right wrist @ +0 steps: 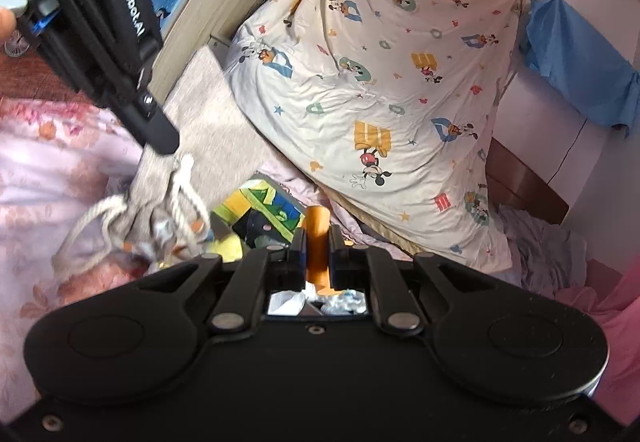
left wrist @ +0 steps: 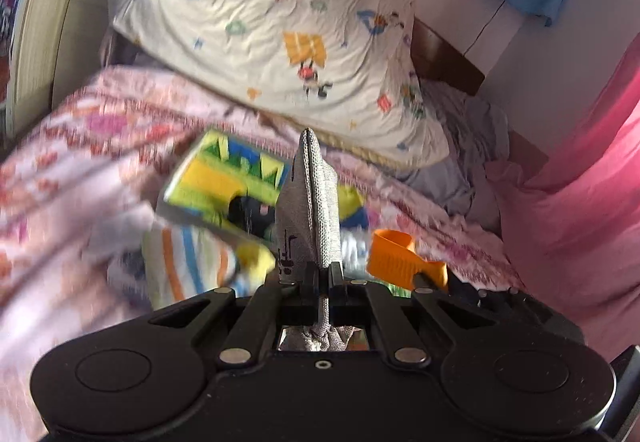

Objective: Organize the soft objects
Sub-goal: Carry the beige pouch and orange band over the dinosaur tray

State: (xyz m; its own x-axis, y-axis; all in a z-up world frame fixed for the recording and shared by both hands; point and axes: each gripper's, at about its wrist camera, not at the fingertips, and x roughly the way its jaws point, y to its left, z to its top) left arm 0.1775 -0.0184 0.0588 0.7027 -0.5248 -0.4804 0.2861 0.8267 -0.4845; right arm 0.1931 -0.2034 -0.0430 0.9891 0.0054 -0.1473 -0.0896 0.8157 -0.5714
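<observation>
You are working over a bed (left wrist: 80, 146) covered with a pink flowered quilt. Your left gripper (left wrist: 318, 274) is clenched on the edge of a grey drawstring bag (left wrist: 308, 202), holding the fabric up so it stands in a narrow fold just ahead of you. In the right wrist view the same bag hangs from that gripper at the left, its cream cords dangling loose at the mouth.

Your right gripper (right wrist: 317, 258) is clenched on an orange piece (right wrist: 318, 242); what it belongs to is hard to tell, though white crumpled material shows just beneath it.

Between the two grippers, near the bag's mouth, lies a small heap of soft things: a green, yellow and blue cloth toy (right wrist: 264, 206), a yellow plush shape (right wrist: 228, 246), and in the left wrist view a striped cloth (left wrist: 188, 266). Farther off, a large pillow (right wrist: 380, 102) printed with cartoon mice leans at the head of the bed. To the right, pink fabric (left wrist: 580, 182) hangs.

The task looks to be in its middle: the bag is held up, but the heap still lies outside it. Whether anything is already inside cannot be seen.
</observation>
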